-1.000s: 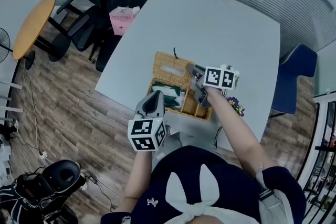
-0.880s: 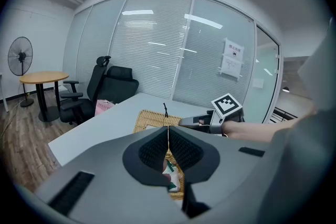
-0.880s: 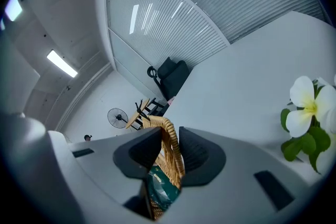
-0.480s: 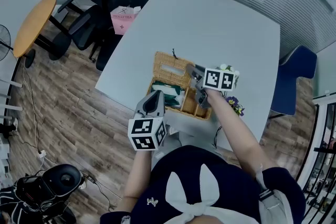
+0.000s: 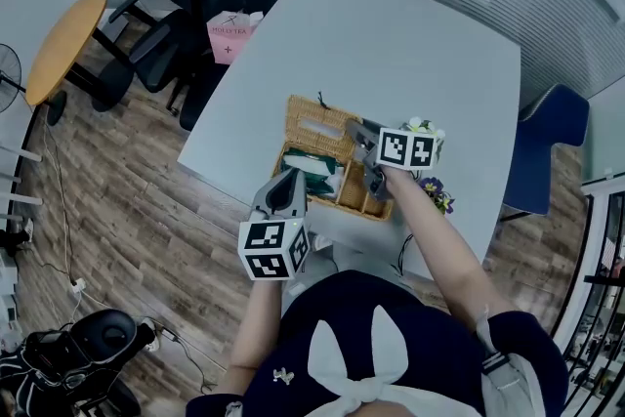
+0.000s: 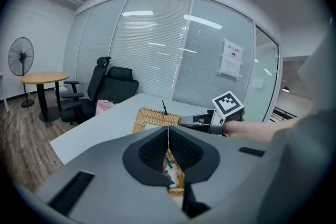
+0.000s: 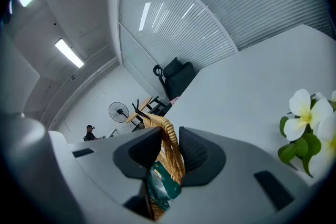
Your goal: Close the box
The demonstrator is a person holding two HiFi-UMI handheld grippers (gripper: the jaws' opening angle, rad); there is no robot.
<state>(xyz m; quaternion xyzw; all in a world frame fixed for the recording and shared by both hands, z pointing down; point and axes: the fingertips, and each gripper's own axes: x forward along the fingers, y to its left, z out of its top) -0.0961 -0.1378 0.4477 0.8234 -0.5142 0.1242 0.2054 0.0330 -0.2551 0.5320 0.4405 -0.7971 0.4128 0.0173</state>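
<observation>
Wicker box (image 5: 344, 192) is sitting open near the front edge of the white worktop (image 5: 420, 54), lid (image 5: 314, 125) lying folded back flat behind it, green packets (image 5: 314, 173) showing inside. Right claw (image 7: 167, 136) is pinching a woven edge between its pads on the box's right side, near the hinge line; can't tell whether that strip is the lid's rim or the box wall. Left claw (image 6: 168, 136) is hovering just short of the box's near side, jaws pressed together on nothing. Handling, my read: woven rattan, so light and fairly stiff, but likely flexing under a hard pinch; rough weave is giving good friction. The box is probably sliding on the smooth worktop if shoved, so one claw should be bracing the body. Best hold for closing looks like the lid's side rim or free far edge. The small dark tab (image 5: 321, 99) there is looking too thin to trust. Flowers (image 7: 306, 107) are sitting just beside the right hand; fragile, worth avoiding.
</observation>
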